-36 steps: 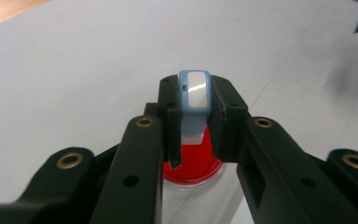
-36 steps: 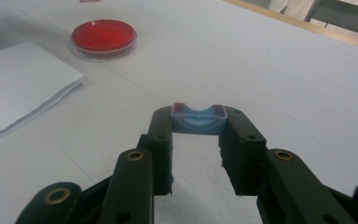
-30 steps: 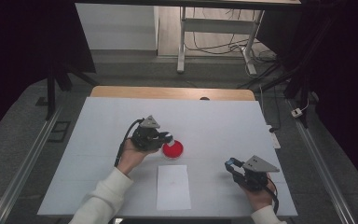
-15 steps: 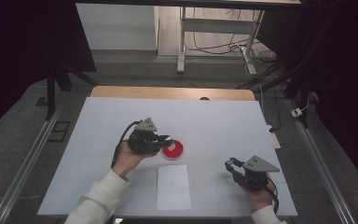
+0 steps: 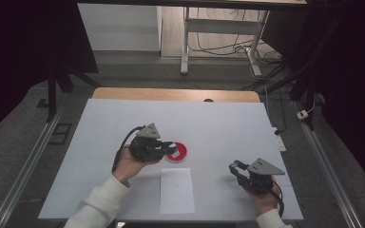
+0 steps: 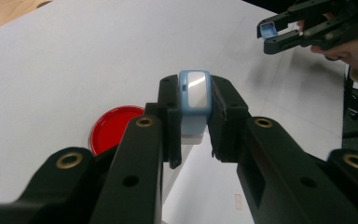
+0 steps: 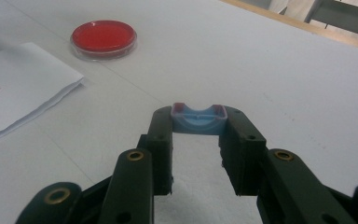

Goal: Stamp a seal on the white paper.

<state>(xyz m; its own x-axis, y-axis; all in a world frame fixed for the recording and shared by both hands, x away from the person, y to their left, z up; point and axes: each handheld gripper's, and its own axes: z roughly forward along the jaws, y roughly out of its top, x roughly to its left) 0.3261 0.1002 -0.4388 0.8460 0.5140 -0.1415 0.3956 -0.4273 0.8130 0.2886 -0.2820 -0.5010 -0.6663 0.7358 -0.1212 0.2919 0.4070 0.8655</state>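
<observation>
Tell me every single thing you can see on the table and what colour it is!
Round dish: one, red with a clear rim, middle of the table, just right of the left gripper.
Paper sheet: one, white, near edge, in front of the dish.
Blue piece: one, light blue, clamped in the left gripper's jaws.
Blue clip: one, blue with a red corner, clamped at the tips of the right gripper's jaws.
Table: one, white, wooden strip at the far edge.
Left gripper: black, shut on the blue piece.
Right gripper: black, shut on the blue clip.
</observation>
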